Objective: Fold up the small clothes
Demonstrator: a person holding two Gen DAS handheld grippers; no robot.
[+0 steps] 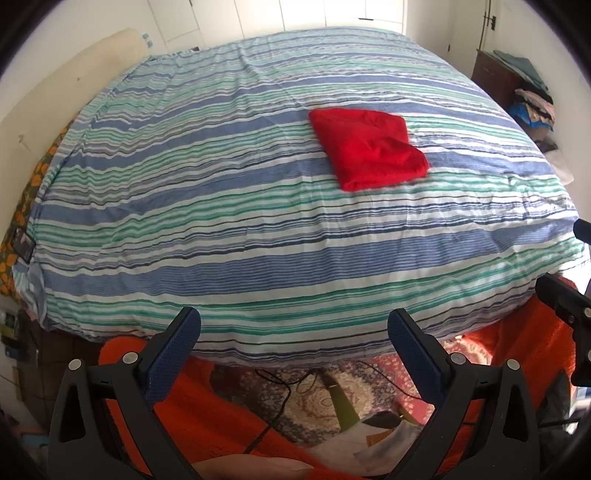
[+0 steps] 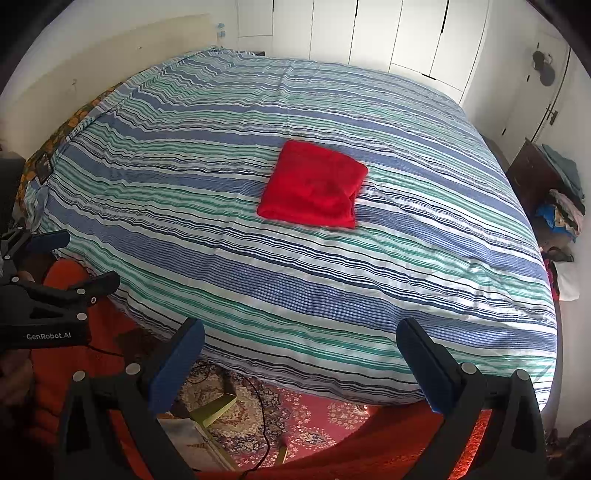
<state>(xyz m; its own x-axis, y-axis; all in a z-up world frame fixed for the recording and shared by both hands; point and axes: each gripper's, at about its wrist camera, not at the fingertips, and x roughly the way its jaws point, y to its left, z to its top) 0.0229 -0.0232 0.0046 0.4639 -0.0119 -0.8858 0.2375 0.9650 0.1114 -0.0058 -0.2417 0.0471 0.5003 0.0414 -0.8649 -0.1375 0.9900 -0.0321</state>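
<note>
A red garment (image 1: 367, 147) lies folded into a compact rectangle on the striped bedspread (image 1: 221, 229), right of the bed's middle. It also shows in the right wrist view (image 2: 314, 186) near the middle of the bedspread (image 2: 369, 295). My left gripper (image 1: 294, 325) is open and empty, held back over the bed's near edge, well short of the garment. My right gripper (image 2: 300, 334) is open and empty too, also back at the near edge. The left gripper also shows at the left edge of the right wrist view (image 2: 86, 258).
A patterned rug (image 2: 314, 421) with a black cable (image 2: 264, 424) lies on the floor below the bed. Orange fabric (image 1: 207, 417) is close under the grippers. A dark wooden stand with stacked clothes (image 2: 557, 192) is at the right. White wardrobe doors (image 2: 406, 33) are behind the bed.
</note>
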